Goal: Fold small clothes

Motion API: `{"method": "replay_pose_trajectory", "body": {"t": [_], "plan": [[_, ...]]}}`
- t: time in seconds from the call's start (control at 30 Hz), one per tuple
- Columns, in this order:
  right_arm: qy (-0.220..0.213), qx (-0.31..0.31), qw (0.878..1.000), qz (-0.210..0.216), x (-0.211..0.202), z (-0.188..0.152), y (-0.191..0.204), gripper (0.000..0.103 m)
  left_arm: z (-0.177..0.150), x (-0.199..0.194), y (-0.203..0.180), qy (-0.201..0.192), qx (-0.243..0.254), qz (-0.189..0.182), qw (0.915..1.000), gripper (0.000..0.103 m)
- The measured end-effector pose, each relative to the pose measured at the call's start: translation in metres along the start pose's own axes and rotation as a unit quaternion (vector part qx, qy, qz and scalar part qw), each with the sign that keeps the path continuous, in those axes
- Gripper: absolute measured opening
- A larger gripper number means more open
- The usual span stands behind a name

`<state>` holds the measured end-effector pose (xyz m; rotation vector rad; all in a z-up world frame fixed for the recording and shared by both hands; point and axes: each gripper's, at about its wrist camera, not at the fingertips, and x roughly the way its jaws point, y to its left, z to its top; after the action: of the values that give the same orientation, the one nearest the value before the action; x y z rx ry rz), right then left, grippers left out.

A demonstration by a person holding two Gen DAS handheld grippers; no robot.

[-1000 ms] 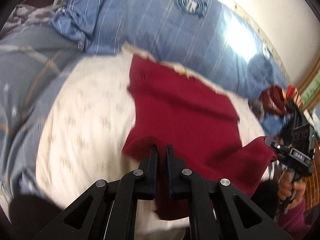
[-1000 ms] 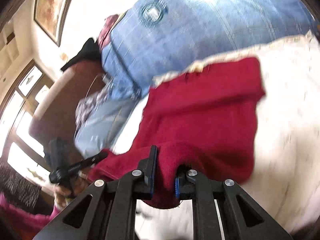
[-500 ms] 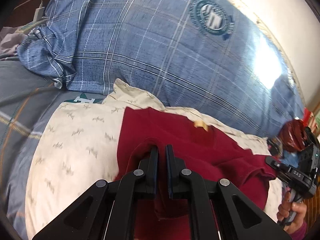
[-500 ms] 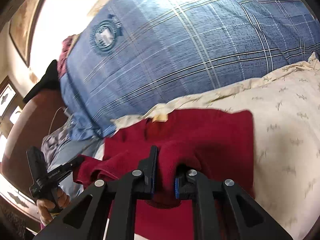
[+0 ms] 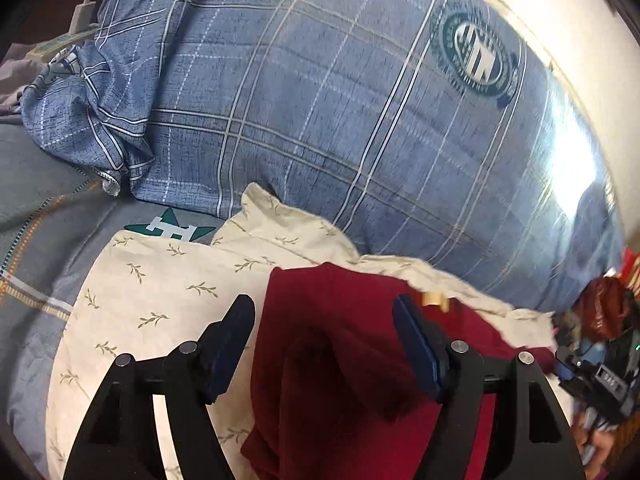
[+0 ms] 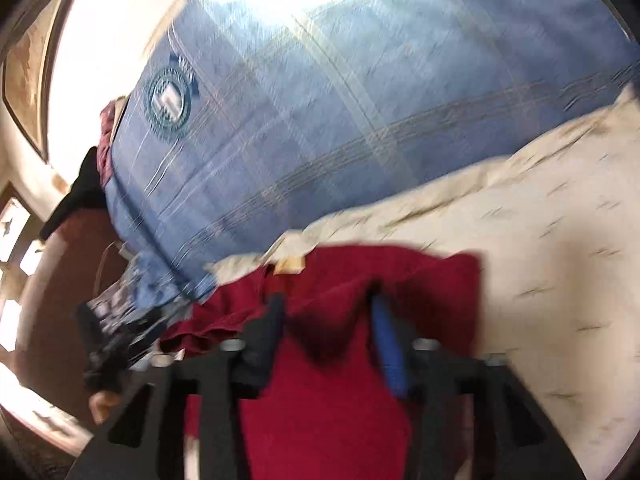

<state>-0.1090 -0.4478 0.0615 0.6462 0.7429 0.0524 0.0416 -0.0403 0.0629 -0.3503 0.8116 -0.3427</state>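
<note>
A dark red garment (image 5: 340,380) lies folded over on a cream leaf-print cloth (image 5: 160,292). A small tan tag (image 5: 434,300) shows near its far edge. My left gripper (image 5: 324,316) is open above the garment's left part, with the fabric lying loose between the jaws. My right gripper (image 6: 328,312) is also open over the same red garment (image 6: 332,400), and that view is blurred. The right gripper also shows at the right edge of the left wrist view (image 5: 592,376). The left gripper shows dark and blurred in the right wrist view (image 6: 104,352).
A large blue plaid pillow (image 5: 340,100) with a round green emblem (image 5: 476,56) lies just beyond the garment. Grey-blue bedding (image 5: 36,208) lies to the left. A white charger and cable (image 5: 80,8) sit at the far left. A framed picture (image 6: 24,64) hangs on the wall.
Both grippers carried the garment's near edge toward the pillow, folding it over, then opened and let go. The fabric now lies loose between the open jaws.
</note>
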Motion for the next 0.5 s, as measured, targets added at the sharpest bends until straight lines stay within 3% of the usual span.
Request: {"method": "replay_pose_trajectory", "body": {"t": [0.13,0.23,0.33,0.5], "plan": [[-0.026,-0.034,0.999,0.003,-0.029,-0.003,0.013,0.058,-0.005,-0.015,-0.004,-0.004,0.027,0.022,0.9994,0.071],[0.008,-0.091,0.996,0.009,-0.018,-0.017,0.036,0.056,-0.014,-0.017,-0.012,0.001,0.047,0.022,0.9987,0.071],[0.055,-0.121,0.991,-0.034,0.022,-0.027,0.044,0.052,-0.022,-0.003,-0.018,0.029,0.053,0.032,0.9977,0.071],[0.036,-0.102,0.985,-0.137,0.077,0.000,0.011,0.047,-0.023,0.054,-0.025,0.091,0.079,0.090,0.9885,0.070]]}}
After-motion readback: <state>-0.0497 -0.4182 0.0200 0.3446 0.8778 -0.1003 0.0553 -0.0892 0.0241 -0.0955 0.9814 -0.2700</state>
